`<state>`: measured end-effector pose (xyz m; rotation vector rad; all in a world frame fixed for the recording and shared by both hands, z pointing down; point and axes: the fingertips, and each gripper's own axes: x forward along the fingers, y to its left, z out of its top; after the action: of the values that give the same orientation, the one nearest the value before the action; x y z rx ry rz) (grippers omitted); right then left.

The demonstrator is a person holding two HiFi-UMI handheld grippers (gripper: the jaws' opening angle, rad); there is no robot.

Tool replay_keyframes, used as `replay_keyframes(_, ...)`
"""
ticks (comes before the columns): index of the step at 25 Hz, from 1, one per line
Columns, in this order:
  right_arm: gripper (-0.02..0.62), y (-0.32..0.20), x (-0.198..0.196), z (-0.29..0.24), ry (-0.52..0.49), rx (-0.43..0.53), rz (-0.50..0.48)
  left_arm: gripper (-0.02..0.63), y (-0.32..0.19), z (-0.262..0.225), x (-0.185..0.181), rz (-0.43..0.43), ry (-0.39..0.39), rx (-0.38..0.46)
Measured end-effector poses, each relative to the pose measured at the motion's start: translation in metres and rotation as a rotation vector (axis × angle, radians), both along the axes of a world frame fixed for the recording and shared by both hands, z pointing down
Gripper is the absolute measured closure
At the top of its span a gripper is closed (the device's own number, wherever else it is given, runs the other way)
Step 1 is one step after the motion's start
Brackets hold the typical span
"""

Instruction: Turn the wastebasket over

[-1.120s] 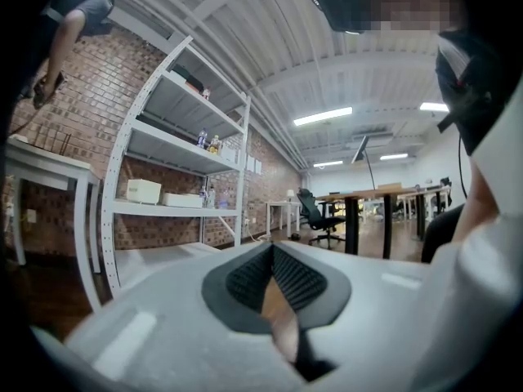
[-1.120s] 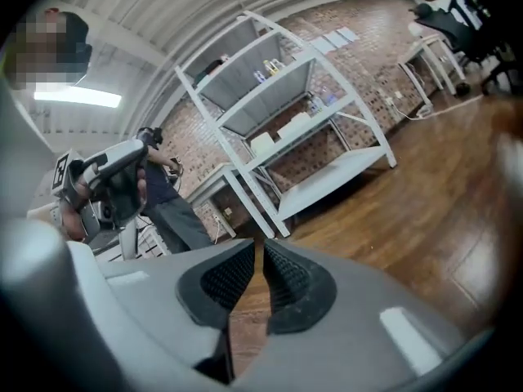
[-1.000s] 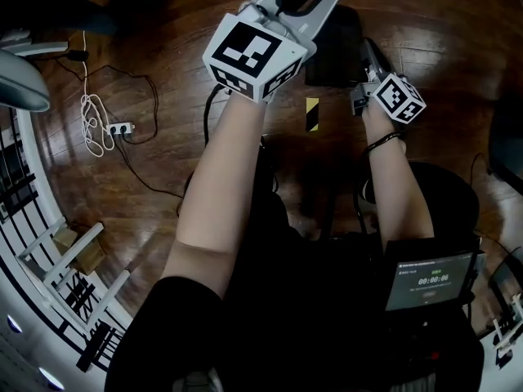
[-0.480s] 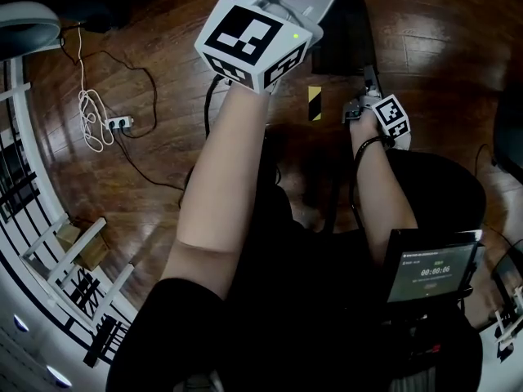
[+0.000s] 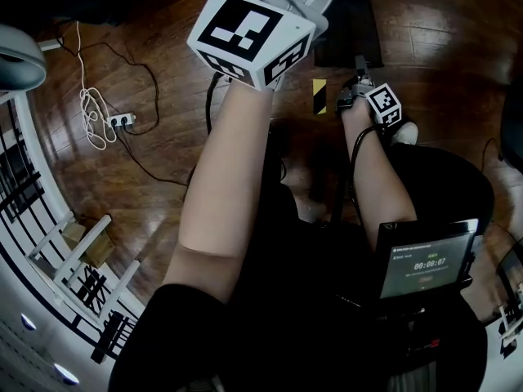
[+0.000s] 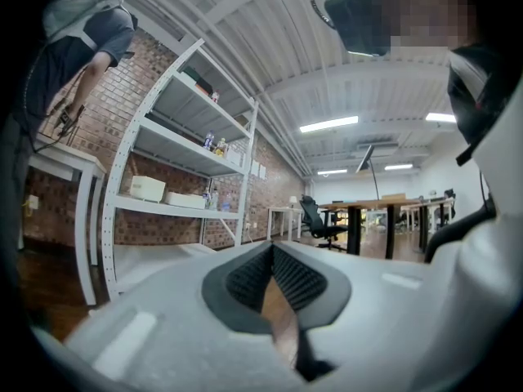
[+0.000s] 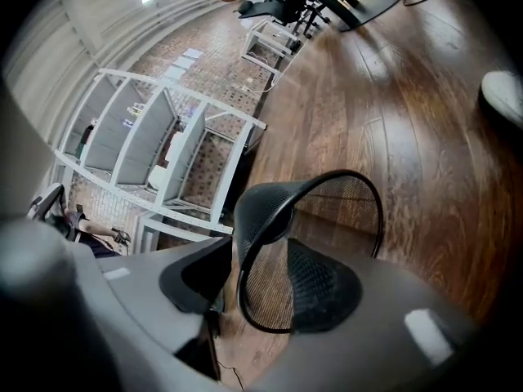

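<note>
wastebasket (image 7: 263, 212): mouth twd R gripper (image 7: 265, 284), axis away | jaws opening, rim (image 7: 341, 172) between

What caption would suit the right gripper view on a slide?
Right gripper, its jaws opening, with the rim of the black mesh wastebasket between them, over a wooden floor.

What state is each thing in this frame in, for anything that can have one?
Black mesh wastebasket: on the wooden floor, rim between the right jaws, not clamped.
Right gripper: jaws opening, apart.
Left gripper: shut, nothing between the jaws.
Small waist screen: lit, showing a timer.
</note>
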<state>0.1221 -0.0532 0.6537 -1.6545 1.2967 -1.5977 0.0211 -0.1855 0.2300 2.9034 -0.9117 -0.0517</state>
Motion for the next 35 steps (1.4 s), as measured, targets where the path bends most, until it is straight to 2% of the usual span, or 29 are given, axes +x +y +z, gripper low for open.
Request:
replay_keyframes(7, 0.396, -0.026, -0.006, -0.004, -0.029, 0.025, 0.007, 0.603, -0.003, -0.024, -0.006, -0.01, 0.02, 0.01)
replay_keyframes(12, 0.486, -0.039, -0.019, -0.012, -0.084, 0.094, -0.016, 0.603, -0.007, -0.034, -0.013, -0.038, 0.044, -0.013)
replay_keyframes(14, 0.55, -0.044, -0.02, -0.019, -0.087, 0.12, -0.019, 0.603, -0.009, -0.037, -0.014, -0.039, 0.047, -0.012)
replay_keyframes(19, 0.57, -0.045, -0.024, -0.017, -0.098, 0.133, -0.036, 0.603, -0.01, -0.033, -0.014, -0.046, 0.05, -0.014)
replay_keyframes(24, 0.588, -0.061, -0.031, -0.044, -0.084, 0.183, -0.12, 0.603, -0.008, -0.045, -0.012, -0.039, 0.058, -0.004)
replay_keyframes(28, 0.588, -0.073, -0.031, -0.048, -0.09, 0.188, -0.135, 0.604, -0.011, -0.041, -0.016, -0.041, 0.061, 0.008)
replay_keyframes(31, 0.588, -0.076, -0.017, -0.044, -0.028, 0.244, -0.187, 0.603, -0.011, -0.034, -0.014, -0.037, 0.068, 0.007)
replay_keyframes(35, 0.588, -0.085, -0.009, -0.057, 0.025, 0.271, -0.263, 0.603, -0.01, -0.028, -0.012, -0.03, 0.067, 0.009)
